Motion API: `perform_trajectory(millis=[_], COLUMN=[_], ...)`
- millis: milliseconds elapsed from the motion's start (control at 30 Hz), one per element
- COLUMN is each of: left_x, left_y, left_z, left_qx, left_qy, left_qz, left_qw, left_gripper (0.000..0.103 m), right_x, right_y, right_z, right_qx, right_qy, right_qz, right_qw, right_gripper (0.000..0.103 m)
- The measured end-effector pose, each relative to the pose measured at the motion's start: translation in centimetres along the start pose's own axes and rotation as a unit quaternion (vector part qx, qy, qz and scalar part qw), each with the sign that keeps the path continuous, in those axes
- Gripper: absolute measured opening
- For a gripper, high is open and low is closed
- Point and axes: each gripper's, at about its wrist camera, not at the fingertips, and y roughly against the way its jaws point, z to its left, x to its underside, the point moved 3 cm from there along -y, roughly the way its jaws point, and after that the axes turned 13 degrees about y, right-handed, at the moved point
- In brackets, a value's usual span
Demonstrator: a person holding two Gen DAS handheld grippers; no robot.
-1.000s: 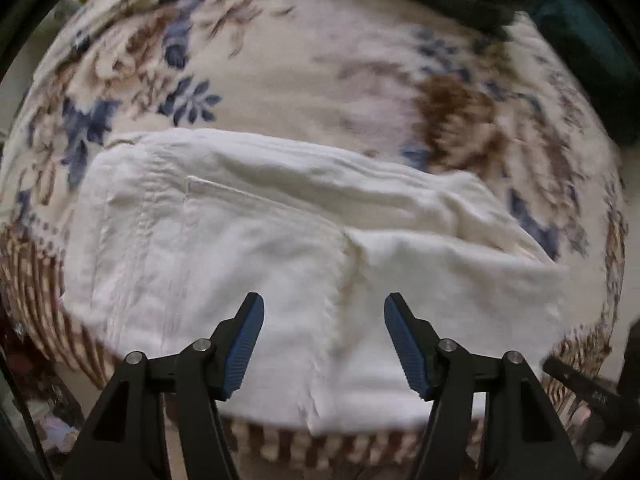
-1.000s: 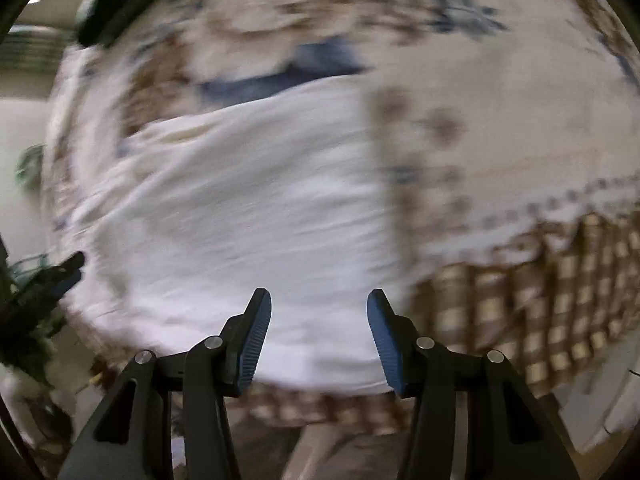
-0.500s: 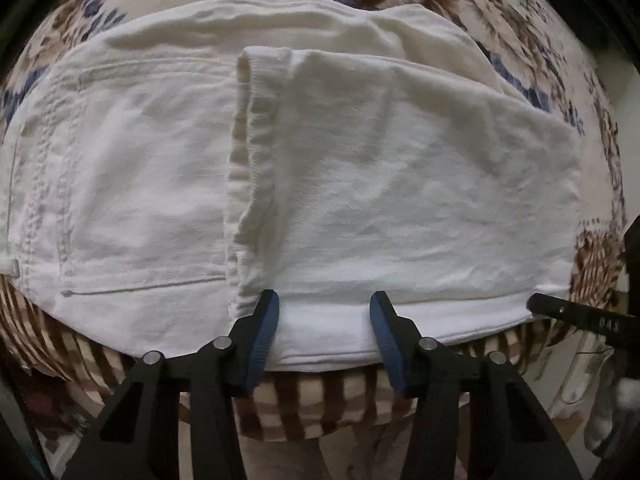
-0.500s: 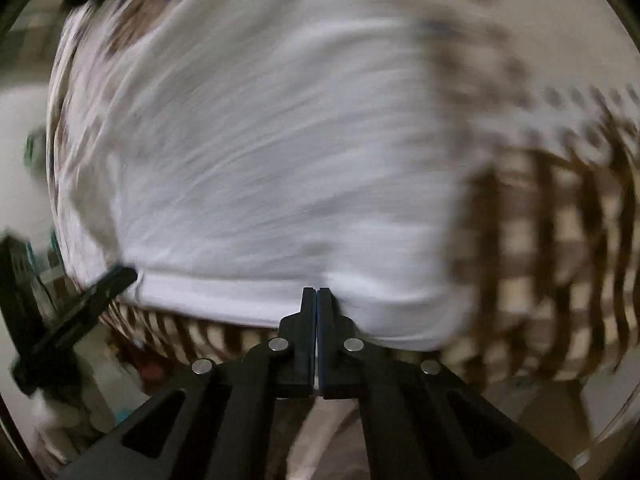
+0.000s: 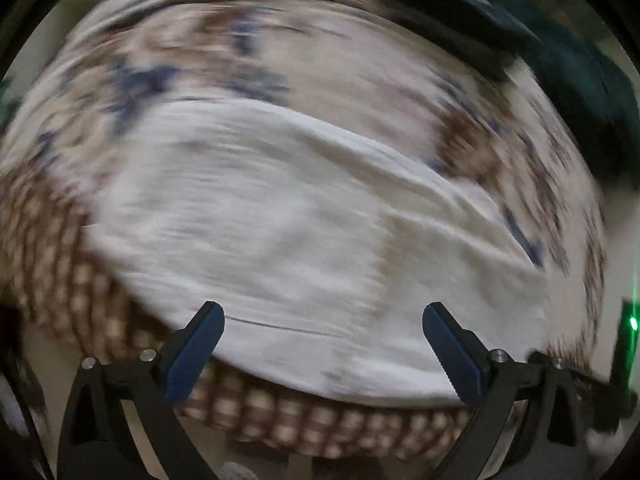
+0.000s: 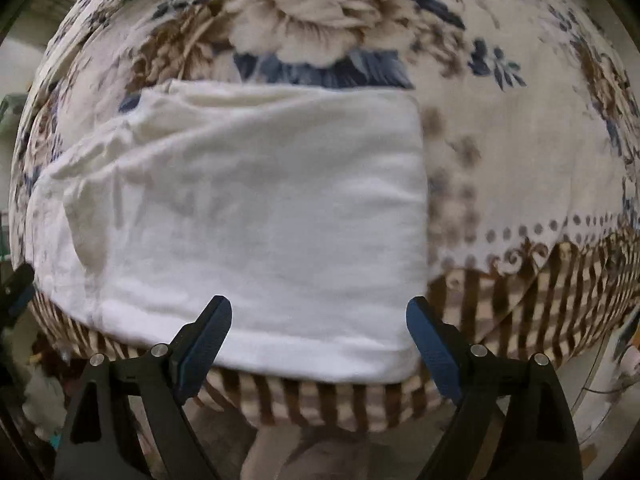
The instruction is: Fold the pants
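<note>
White pants lie folded into a compact rectangle on a floral blanket, near its front edge. In the blurred left wrist view the pants fill the middle. My left gripper is open and empty, just in front of the pants' near edge. My right gripper is open and empty, its fingers over the near edge of the folded pants, close to their right corner.
The floral blanket with a brown striped border covers the surface and hangs over the front edge. A dark green cloth lies at the far right in the left wrist view. The other gripper's tip shows at the left edge.
Both grippers have pulled back from the pants. The right gripper, shut at the pants' near edge half a second ago, is now open. The left gripper opened wider.
</note>
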Motion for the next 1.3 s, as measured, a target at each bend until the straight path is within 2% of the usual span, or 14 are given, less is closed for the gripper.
perform_trajectory(millis=[67,167,267,333,400,467,533,600,700,733,833,900,1100,1300], left_x=[-1.4,-2.0,-2.3,-3.1,-4.5,-5.6,-6.2,-6.5,-6.9,-6.8,-6.8,-6.8,-5.7,-3.6], left_y=[0.5,-0.3,-3.4,-4.7,-5.3,-6.5,-7.8,-8.7,-8.1,-7.7,-6.1,-3.6,4.0,7.7], left_z=[5.3,13.4,17.5,17.7,16.6,15.8,16.2,17.0,16.4,16.2,15.3,13.8,6.6,-1.1], left_qx=[-0.005,0.031,0.070,0.104,0.121,0.111,0.123,0.155,0.165,0.160,0.142,0.123,0.093,0.090], left_qy=[0.100,0.281,0.369,0.377,0.345,0.316,0.323,0.336,0.328,0.321,0.292,0.251,0.134,0.035], left_qz=[-0.027,-0.048,-0.035,-0.039,-0.062,-0.068,-0.054,-0.044,-0.041,-0.048,-0.071,-0.101,-0.163,-0.170], left_qw=[0.9947,0.9580,0.9261,0.9197,0.9288,0.9399,0.9368,0.9279,0.9293,0.9321,0.9433,0.9549,0.9731,0.9807], left_gripper=[0.102,0.101,0.095,0.079,0.055,0.055,0.059,0.078,0.079,0.075,0.034,0.021,0.019,0.018], right_x=[-0.9,-2.0,-3.1,-3.5,-3.6,-3.9,-4.0,-3.7,-3.6,-3.6,-3.5,-3.6,-3.6,-2.8], right_y=[-0.8,-1.9,-2.9,-3.9,-4.6,-5.0,-5.1,-5.4,-5.4,-5.4,-5.2,-5.0,-4.8,-3.5], right_z=[1.7,3.4,4.4,6.0,7.0,7.9,8.5,10.6,12.7,13.1,14.3,14.8,13.4,11.4], right_qx=[-0.018,-0.043,-0.054,-0.057,-0.061,-0.058,-0.054,-0.056,-0.061,-0.061,-0.061,-0.057,-0.004,0.057], right_qy=[-0.019,-0.038,-0.034,-0.028,-0.027,-0.019,-0.008,0.001,0.005,0.004,0.001,0.000,0.019,0.011], right_qz=[0.002,-0.007,-0.011,-0.004,-0.001,0.006,0.009,0.013,0.015,0.015,0.010,0.007,0.005,0.001], right_qw=[1.000,0.998,0.998,0.998,0.998,0.998,0.998,0.998,0.998,0.998,0.998,0.998,1.000,0.998], right_gripper=[0.091,0.091,0.091,0.091,0.091,0.091,0.091,0.091,0.091,0.091,0.091,0.091,0.091,0.091])
